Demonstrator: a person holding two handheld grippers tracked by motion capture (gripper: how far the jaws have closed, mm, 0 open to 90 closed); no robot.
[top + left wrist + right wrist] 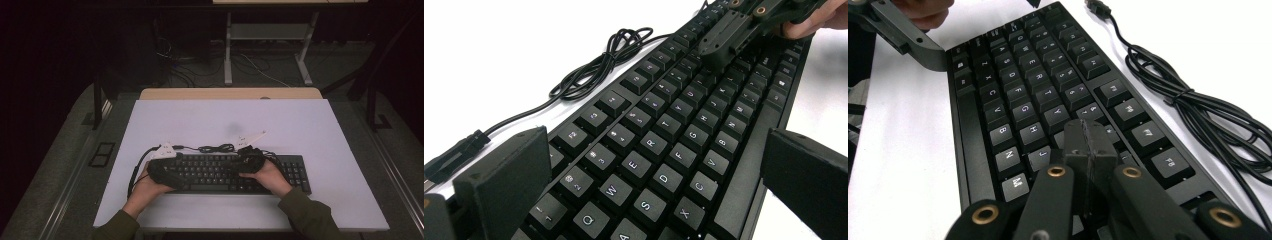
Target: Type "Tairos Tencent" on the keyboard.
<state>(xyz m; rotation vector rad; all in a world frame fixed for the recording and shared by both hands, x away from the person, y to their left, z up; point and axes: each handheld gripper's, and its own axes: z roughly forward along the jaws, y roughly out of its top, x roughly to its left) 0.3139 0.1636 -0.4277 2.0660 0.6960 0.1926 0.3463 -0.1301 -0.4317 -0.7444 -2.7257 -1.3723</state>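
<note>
Nearest the person, two green-sleeved forearms enter the high view from six o'clock, each hand holding a gripper over a black keyboard (220, 172) that lies flat on the white table (310, 130), in its near half.

The left gripper (162, 172) sits at the keyboard's nine o'clock end. In the left gripper view its jaws are spread wide, one off the far edge of the number row, the other off the near edge beside the space bar, so the keyboard's left end lies between them; whether either jaw touches it cannot be told.

The right gripper (248, 161) is just right of the keyboard's middle. In the right gripper view its jaws are pressed together into a single tip (1088, 145), pointing down over the keys around J and U. Whether the tip rests on a key is unclear.

Beyond the keyboard, toward twelve o'clock, its black cable (216, 148) lies in a loose bundle on the table, the plug (454, 156) lying off the keyboard's left end.
</note>
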